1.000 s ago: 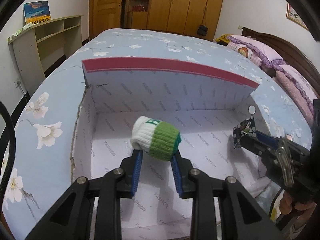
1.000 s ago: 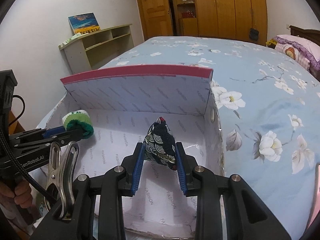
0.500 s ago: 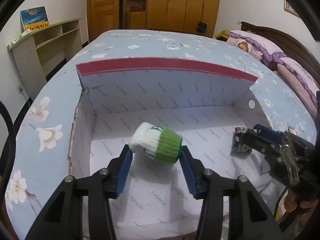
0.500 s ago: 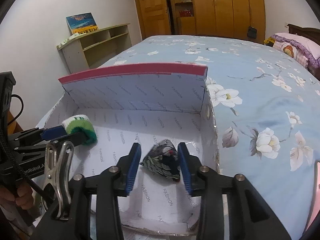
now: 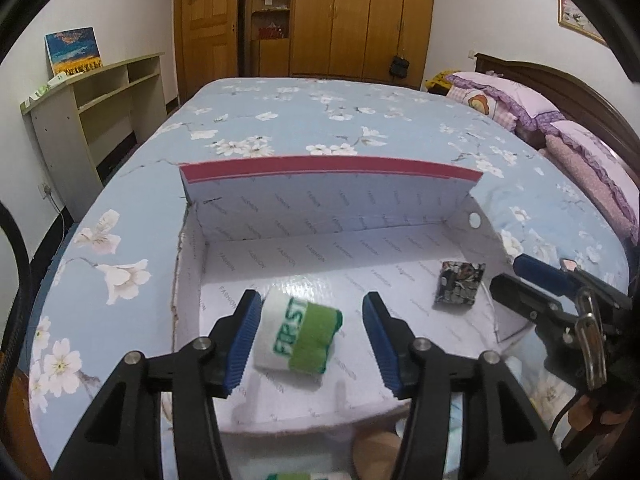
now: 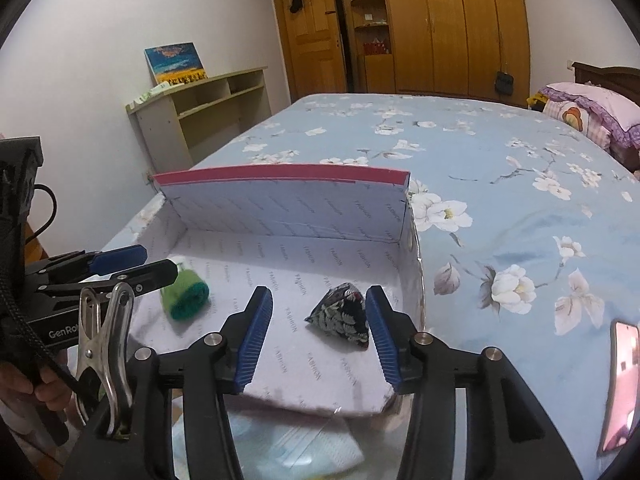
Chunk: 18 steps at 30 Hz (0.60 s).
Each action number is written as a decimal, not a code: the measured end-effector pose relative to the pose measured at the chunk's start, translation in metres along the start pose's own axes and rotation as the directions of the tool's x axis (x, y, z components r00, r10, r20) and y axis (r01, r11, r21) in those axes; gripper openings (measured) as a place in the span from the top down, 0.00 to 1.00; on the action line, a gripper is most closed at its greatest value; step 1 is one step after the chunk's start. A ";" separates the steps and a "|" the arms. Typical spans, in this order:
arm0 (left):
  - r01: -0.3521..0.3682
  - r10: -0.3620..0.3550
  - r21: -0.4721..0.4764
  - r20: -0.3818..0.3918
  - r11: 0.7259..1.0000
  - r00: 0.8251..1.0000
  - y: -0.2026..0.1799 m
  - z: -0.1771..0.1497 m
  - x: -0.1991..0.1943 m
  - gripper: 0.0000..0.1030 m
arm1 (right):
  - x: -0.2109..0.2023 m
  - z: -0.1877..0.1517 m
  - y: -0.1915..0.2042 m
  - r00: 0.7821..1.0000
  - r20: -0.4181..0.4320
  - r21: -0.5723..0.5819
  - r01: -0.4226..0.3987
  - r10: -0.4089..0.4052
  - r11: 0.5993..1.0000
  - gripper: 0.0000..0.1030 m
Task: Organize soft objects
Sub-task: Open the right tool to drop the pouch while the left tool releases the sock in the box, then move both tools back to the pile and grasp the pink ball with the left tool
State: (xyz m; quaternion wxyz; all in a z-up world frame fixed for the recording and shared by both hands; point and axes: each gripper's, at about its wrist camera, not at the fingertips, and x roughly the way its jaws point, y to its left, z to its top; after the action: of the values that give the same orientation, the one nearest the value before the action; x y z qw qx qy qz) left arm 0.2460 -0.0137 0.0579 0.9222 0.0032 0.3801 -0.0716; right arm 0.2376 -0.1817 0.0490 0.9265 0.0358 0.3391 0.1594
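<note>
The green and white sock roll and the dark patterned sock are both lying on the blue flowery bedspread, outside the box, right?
Not quite. The green and white sock roll and the dark patterned sock are both lying inside the white box, on its floor, not outside it. The box itself sits on the blue flowery bedspread. Both wrist views show this.

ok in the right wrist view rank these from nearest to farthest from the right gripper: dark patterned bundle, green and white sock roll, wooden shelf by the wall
1. The dark patterned bundle, lying on the box floor between the opening jaws of the right gripper.
2. The green and white sock roll, on the box floor off to the left.
3. The wooden shelf, against the wall beyond the bed.
</note>
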 end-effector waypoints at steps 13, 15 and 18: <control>0.018 -0.019 0.029 0.031 0.999 0.999 -0.009 -0.021 -0.059 0.46 | -0.053 -0.013 0.015 0.999 0.034 0.014 -0.031 0.030 0.999 0.51; 0.019 -0.020 0.029 0.033 0.999 0.999 -0.010 -0.025 -0.068 0.46 | -0.061 -0.016 0.019 0.999 0.035 0.012 -0.039 0.038 0.999 0.51; 0.019 -0.021 0.030 0.040 0.999 0.999 -0.013 -0.034 -0.082 0.46 | -0.071 -0.023 0.024 0.999 0.031 0.008 -0.043 0.043 0.999 0.51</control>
State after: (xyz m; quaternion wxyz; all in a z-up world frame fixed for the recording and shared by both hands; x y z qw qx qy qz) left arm 0.1630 -0.0138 0.0924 0.9287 0.0119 0.3605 -0.0865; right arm 0.1653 -0.1822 0.0790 0.9278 0.0496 0.3246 0.1772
